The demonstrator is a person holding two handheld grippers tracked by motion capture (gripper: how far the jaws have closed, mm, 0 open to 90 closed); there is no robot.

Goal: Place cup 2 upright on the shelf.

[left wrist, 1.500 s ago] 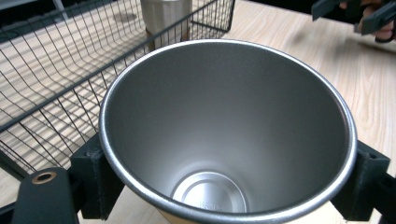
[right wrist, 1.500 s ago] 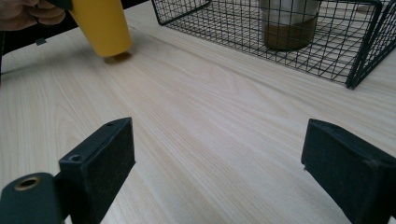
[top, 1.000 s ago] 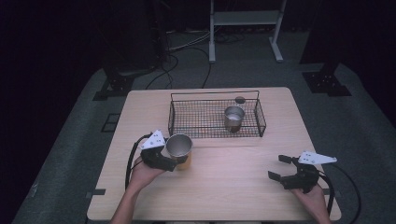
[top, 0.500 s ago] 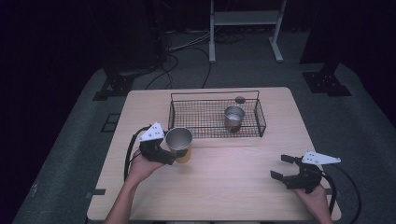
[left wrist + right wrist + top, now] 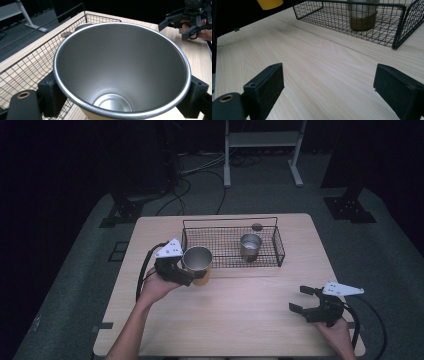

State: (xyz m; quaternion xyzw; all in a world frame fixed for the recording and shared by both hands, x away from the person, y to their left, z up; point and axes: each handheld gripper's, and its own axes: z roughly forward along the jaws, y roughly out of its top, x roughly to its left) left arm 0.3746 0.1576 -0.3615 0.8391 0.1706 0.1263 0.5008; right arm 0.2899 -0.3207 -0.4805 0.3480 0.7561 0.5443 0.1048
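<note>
A steel cup point(image 5: 197, 260) with a yellow base hangs above the table, tilted, just in front of the wire basket's left corner. My left gripper point(image 5: 195, 271) is shut on it, and in the left gripper view the black jaws clasp the cup point(image 5: 120, 70) from both sides below its rim. The cup's inside looks empty. My right gripper point(image 5: 299, 299) rests low near the table's front right, open, with only bare wood between its jaws point(image 5: 332, 87). The held cup's yellow base point(image 5: 269, 3) shows at the top left of the right gripper view.
A black wire basket point(image 5: 230, 220) stands at the table's back middle, with a second steel cup point(image 5: 250, 245) upright in its right half. The wooden table point(image 5: 240, 315) has bare room in front of the basket. Cables and a stand lie on the floor behind.
My left gripper has risen with the cup and moved away from me toward the basket's left front corner. The right gripper has stayed in place.
</note>
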